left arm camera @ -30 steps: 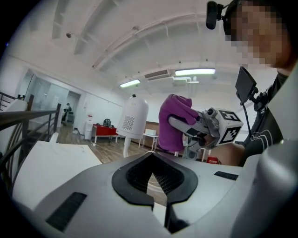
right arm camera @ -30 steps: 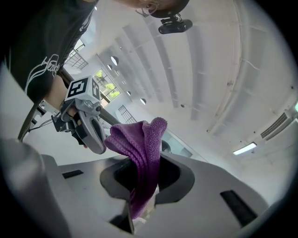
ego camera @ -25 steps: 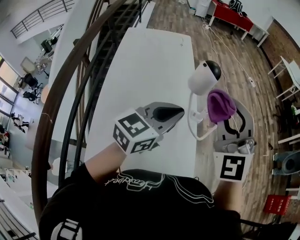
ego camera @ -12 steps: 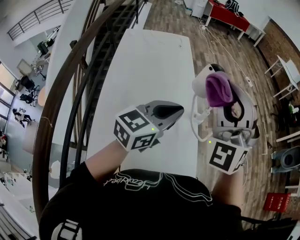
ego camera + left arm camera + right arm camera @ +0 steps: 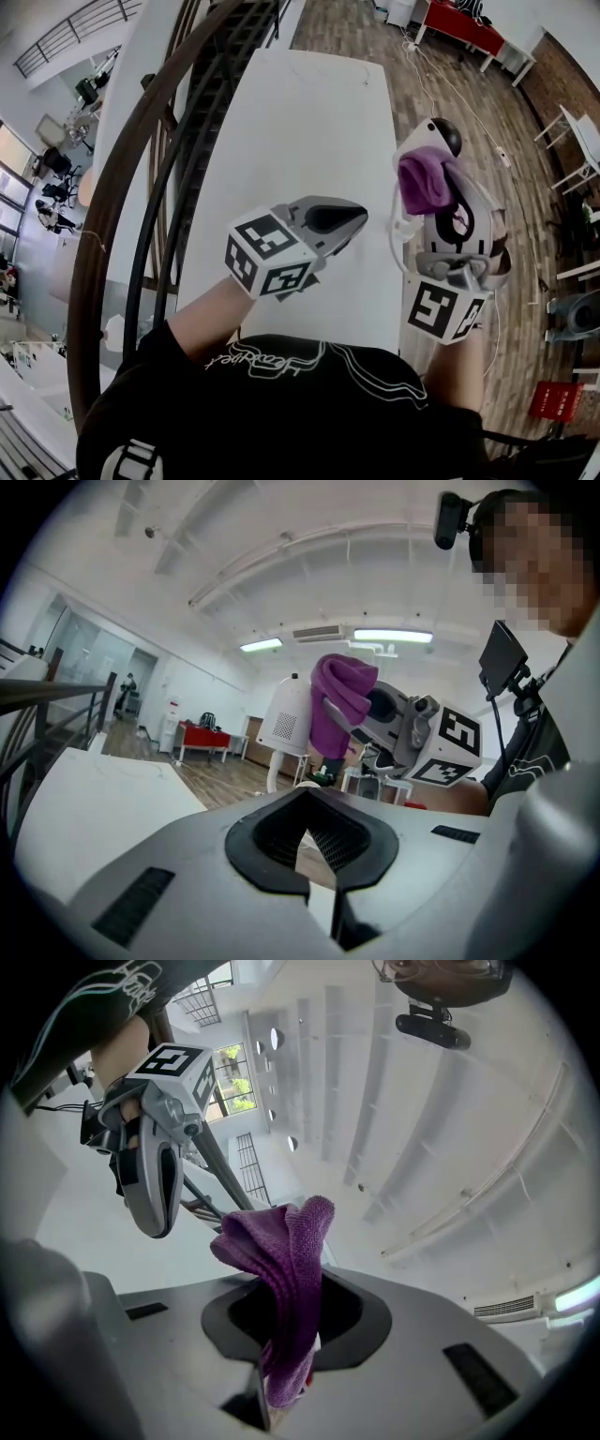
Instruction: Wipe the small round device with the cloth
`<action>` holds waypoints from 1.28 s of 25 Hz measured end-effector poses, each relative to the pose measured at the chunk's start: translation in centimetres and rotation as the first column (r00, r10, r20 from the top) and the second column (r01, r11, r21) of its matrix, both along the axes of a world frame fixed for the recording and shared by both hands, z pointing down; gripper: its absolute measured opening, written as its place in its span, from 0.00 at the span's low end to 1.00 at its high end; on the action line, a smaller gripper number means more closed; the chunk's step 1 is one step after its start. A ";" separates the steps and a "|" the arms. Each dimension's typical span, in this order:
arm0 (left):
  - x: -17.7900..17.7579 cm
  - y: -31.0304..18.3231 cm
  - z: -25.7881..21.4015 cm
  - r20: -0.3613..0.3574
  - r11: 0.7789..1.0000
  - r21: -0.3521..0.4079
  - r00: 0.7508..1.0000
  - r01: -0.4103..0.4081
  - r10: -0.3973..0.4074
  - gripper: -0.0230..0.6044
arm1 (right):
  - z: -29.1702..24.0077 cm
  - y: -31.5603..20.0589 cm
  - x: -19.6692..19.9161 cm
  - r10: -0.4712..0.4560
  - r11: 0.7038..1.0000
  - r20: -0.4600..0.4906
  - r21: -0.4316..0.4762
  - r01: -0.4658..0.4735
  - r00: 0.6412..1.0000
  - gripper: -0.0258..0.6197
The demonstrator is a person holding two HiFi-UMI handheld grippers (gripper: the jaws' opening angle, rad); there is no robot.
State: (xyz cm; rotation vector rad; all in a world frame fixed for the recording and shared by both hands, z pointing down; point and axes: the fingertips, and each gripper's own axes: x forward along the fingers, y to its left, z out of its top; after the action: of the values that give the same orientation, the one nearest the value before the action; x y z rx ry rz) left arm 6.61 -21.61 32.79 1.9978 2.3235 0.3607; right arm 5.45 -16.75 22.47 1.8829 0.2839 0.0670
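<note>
Cloth [image 5: 422, 183]: purple, bunched, sits in the upper right of the head view, pinched in the right gripper [image 5: 286, 1354]. Right gripper view confirms it: both jaws are clamped on the lower end of the fabric, and the free end stands up in a folded lump above them.

Device [image 5: 442, 137]: small, round, white body with a black face, at the right edge of the white table [image 5: 300, 122], just above the cloth in the head view. The cloth overlaps its lower left side. From the left gripper view the cloth lies against the right flank of the white body, and the perforated patch on the device faces that camera.

Left gripper [image 5: 354, 221]: centre of the head view, over the table, left of the device and apart from it. Jaws are fully together with nothing between them; the left gripper view shows only a thin seam below the dark pads.

Surroundings: dark curved railing [image 5: 141, 187] down the left of the head view, wooden floor [image 5: 469, 94] to the right, red table [image 5: 459, 23] in the upper right corner.
</note>
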 end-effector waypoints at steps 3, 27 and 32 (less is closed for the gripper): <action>0.1 0.0 0.3 0.001 1.000 0.005 1.000 0.001 -0.001 0.05 | 1.3 -0.1 0.1 -0.004 1.000 0.019 0.008 0.003 1.000 0.13; 0.3 -2.1 2.4 0.031 0.996 0.042 0.996 0.081 -0.082 0.05 | 8.6 -1.9 -0.2 -0.154 0.968 0.182 0.223 0.112 0.971 0.13; -1.4 -2.7 0.7 0.062 0.995 0.022 0.993 0.098 -0.099 0.05 | 6.3 -2.5 -3.2 -0.282 0.868 0.112 0.454 0.203 0.953 0.13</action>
State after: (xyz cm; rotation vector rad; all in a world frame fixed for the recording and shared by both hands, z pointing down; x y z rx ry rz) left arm 5.16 -24.34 33.51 2.0693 2.1831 0.4347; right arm 2.27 -19.25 28.73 2.3314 -0.1059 0.1330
